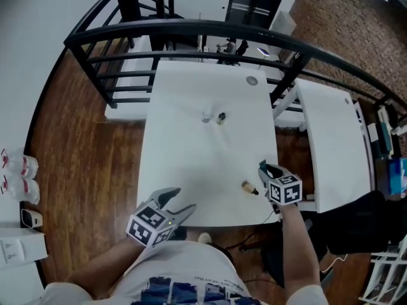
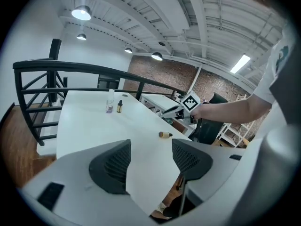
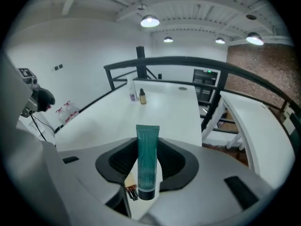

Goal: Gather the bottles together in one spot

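Head view: the left tongs (image 1: 181,201) sit at the lower left edge of the white bench (image 1: 191,157), and the right tongs (image 1: 263,169) at its lower right edge. An amber bottle (image 1: 249,187) lies on its side just left of the right tongs. A clear bottle (image 1: 206,115) and a dark bottle (image 1: 220,117) stand side by side at mid-frame, well apart from both tongs.

Left gripper view: the left tongs (image 2: 150,144) stand apart, and we see only bare bench between them. The amber bottle (image 2: 164,134) lies beyond their right tip. The upright pair is farther off, at upper left.

Right gripper view: the right tongs (image 3: 147,145) are clamped on a teal tube (image 3: 147,168), held upright with its dark cap at the bottom. We see the amber bottle (image 3: 130,188) below, left of the cap. The clear bottle (image 3: 132,92) and dark bottle (image 3: 142,97) stand far up the bench, above the tube's crimped end.
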The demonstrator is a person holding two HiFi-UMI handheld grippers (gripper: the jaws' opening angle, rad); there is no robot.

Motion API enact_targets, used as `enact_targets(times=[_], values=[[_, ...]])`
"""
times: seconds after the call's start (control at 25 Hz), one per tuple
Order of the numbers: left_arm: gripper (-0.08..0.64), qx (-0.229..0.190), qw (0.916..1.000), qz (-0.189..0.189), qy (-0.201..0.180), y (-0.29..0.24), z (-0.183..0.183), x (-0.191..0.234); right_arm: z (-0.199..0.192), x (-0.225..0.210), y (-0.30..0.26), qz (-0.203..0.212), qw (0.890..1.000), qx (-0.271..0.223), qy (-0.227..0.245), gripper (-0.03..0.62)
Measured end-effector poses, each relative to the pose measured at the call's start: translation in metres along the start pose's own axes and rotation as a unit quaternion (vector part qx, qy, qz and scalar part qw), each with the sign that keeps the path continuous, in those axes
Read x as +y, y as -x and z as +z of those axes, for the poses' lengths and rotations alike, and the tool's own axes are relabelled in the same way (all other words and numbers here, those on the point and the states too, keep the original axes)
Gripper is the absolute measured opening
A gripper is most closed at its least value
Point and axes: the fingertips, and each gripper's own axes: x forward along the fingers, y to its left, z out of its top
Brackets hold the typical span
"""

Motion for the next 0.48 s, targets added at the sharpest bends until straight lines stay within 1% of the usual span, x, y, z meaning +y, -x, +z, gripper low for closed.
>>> enact_targets(times=[0.12,0.2,0.28,0.36,0.44,0.48], values=[[0.25,-0.006,0.9998,-0.019,-0.008,-0.008,0.008,-0.012,0.034,0.023,0.032,0.023,0.997,-0.076,-0.017,0.152],[0.25,-0.011,0.9992,-0.038,-0.008,-0.015,0.014,-0.023,0.056,0.042,0.054,0.056,0.989,-0.129,-0.047,0.152],[0.25,-0.017,0.998,-0.06,-0.01,-0.024,0.021,-0.036,0.077,0.064,0.075,0.099,0.975,-0.178,-0.086,0.152],[0.25,-0.021,0.9961,-0.084,-0.021,-0.036,0.031,-0.052,0.096,0.085,0.092,0.144,0.958,-0.215,-0.123,0.152],[0.25,-0.025,0.993,-0.109,-0.04,-0.048,0.042,-0.069,0.109,0.104,0.101,0.179,0.943,-0.237,-0.151,0.152],[0.25,-0.028,0.9913,-0.119,-0.049,-0.054,0.047,-0.076,0.113,0.113,0.104,0.192,0.937,-0.244,-0.16,0.152]])
